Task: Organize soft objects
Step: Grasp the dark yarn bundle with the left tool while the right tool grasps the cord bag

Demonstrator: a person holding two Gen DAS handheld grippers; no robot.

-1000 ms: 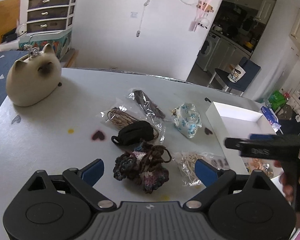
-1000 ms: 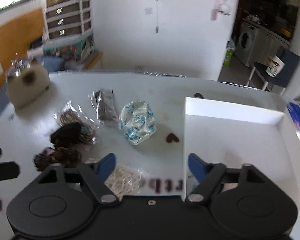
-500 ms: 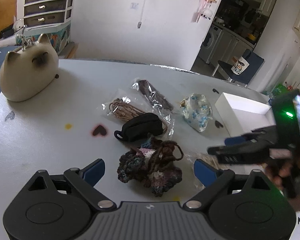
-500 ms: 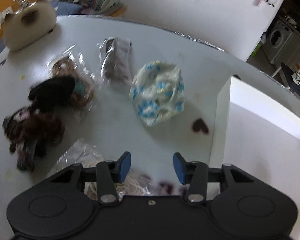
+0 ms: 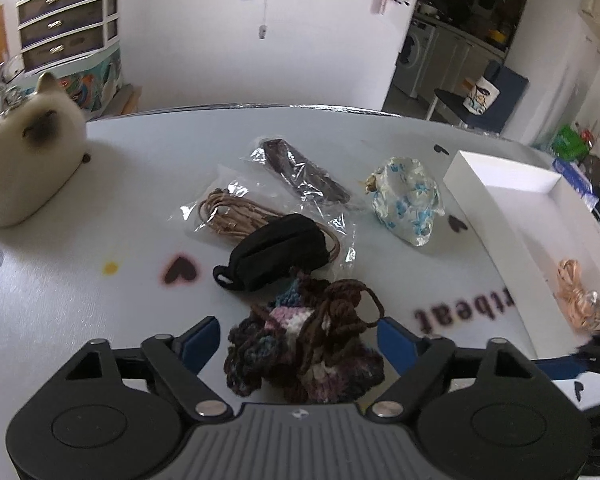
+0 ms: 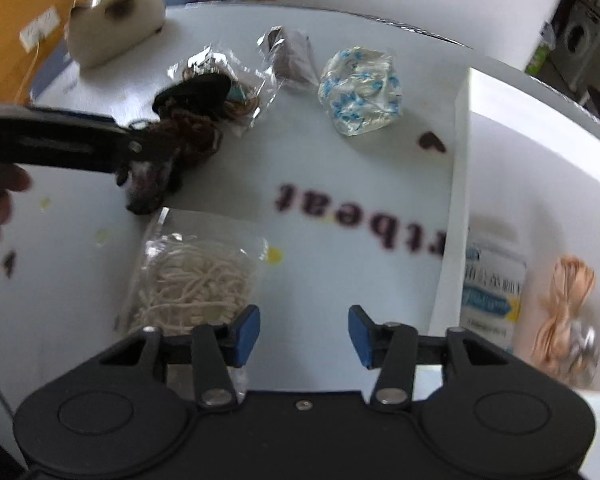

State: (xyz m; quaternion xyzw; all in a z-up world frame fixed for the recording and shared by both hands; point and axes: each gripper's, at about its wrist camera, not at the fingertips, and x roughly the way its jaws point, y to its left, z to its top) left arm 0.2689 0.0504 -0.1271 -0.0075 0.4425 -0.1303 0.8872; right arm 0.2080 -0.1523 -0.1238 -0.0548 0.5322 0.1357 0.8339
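- Left gripper (image 5: 300, 342): jaws spread on either side of the dark crocheted yarn bundle (image 5: 308, 344), having just been closing; blue pads apparently short of pressing the yarn, which lies on the white table (image 5: 120, 184).
- Right gripper (image 6: 304, 332): jaws partly apart, having just been opening, nothing between them; only bare tabletop beneath, left pad just beside the bagged cream cord (image 6: 196, 280).
- Black pouch (image 5: 276, 252): just beyond the yarn bundle, resting partly on the bagged brown cord (image 5: 236, 216).
- Bagged dark strip (image 5: 304, 176): farther back, near the middle of the table.
- Blue-and-white patterned cloth in plastic (image 5: 406, 204): between the dark strip and the white box (image 5: 496, 176).
- White box: at the right side of the table, holding a coil of peach ribbon (image 6: 568, 312) and a blue-printed packet (image 6: 492, 292).
- Cat-shaped plush (image 5: 28, 152): at the far left corner, well apart from the rest.
- Heart prints and backwards dark lettering (image 6: 360, 220): on the tabletop near the box.
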